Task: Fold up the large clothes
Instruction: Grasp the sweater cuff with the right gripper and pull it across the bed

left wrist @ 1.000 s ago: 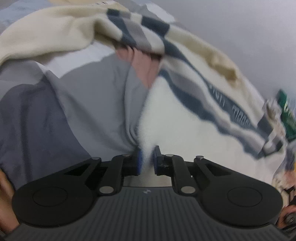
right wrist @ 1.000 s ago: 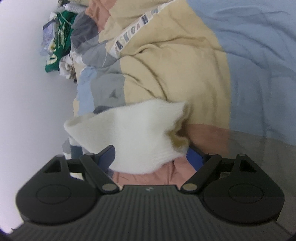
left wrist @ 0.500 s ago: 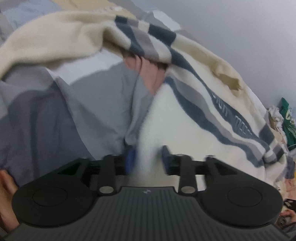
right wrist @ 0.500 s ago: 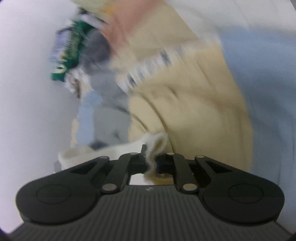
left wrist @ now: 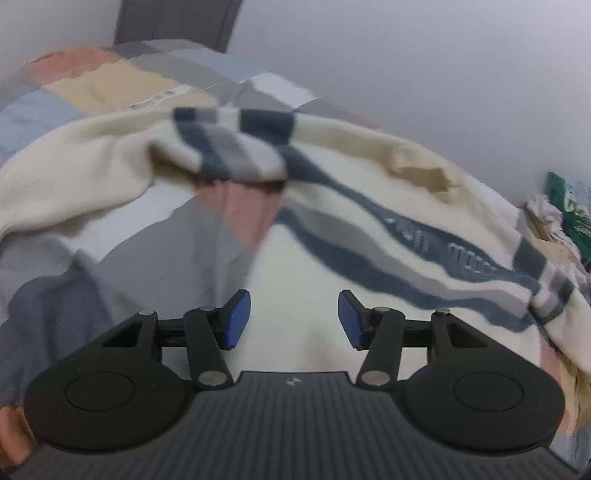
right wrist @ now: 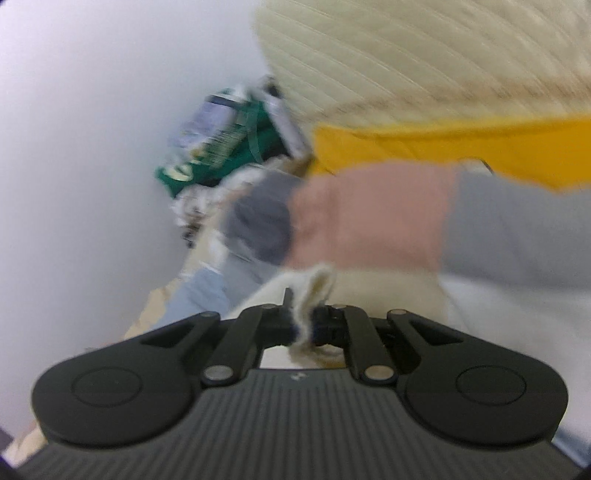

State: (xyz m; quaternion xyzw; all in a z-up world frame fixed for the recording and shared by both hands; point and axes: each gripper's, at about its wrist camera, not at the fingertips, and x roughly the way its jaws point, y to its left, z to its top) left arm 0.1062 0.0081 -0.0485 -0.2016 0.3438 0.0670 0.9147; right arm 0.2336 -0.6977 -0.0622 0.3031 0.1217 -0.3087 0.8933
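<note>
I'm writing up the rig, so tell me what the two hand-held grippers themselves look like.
Both look alike. The left hand-held gripper has a black ribbed body, two round black side discs, black linkage arms with silver pivot pins, blue finger pads and a small logo on the body's front edge. The right hand-held gripper shows the same black build. No cables or sleeves show.

Looks like a bedroom in a home; I'm working over a bed w/ a patchwork cover point(left wrist: 122, 266) in grey, pink, tan & pale blue blocks; a plain pale wall point(left wrist: 424, 62) runs right behind it; a heap of loose clothes point(right wrist: 229, 147), green & white among them, sits piled against that wall; a dark door or panel point(left wrist: 173, 20) shows at the far end.
</note>
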